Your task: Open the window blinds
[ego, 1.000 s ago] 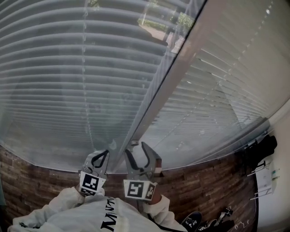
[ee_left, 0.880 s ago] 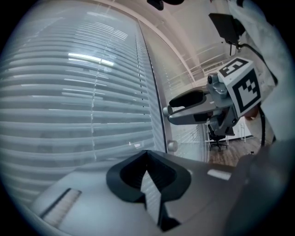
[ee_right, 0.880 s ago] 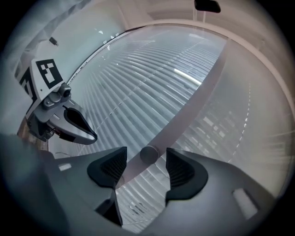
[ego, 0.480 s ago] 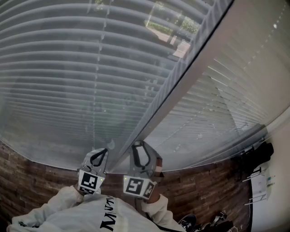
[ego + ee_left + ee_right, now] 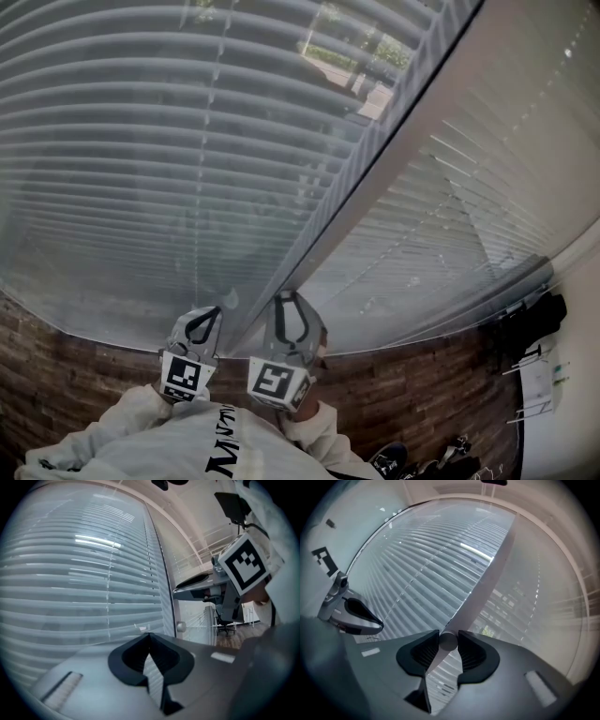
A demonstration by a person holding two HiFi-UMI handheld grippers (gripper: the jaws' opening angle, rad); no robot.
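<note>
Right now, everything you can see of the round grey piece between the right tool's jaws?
The round grey piece is small, smooth, seen end-on. It sits between the jaws of the right tool, which have just been closing and now touch both its sides. The pale window post lines up behind it; its mount is hidden.

Pale grey striped blinds point(image 5: 122, 159), white sleeve point(image 5: 117, 427)

We record a left blind point(image 5: 141, 169) and a right blind point(image 5: 469, 206), the post point(image 5: 403, 150) between them and a brick wall point(image 5: 94, 384) below. Before the post's foot, the left gripper point(image 5: 208, 323) sits just left of the right gripper point(image 5: 292, 302), whose jaws, just now closing, have the wand point(image 5: 448, 641) between them.
</note>
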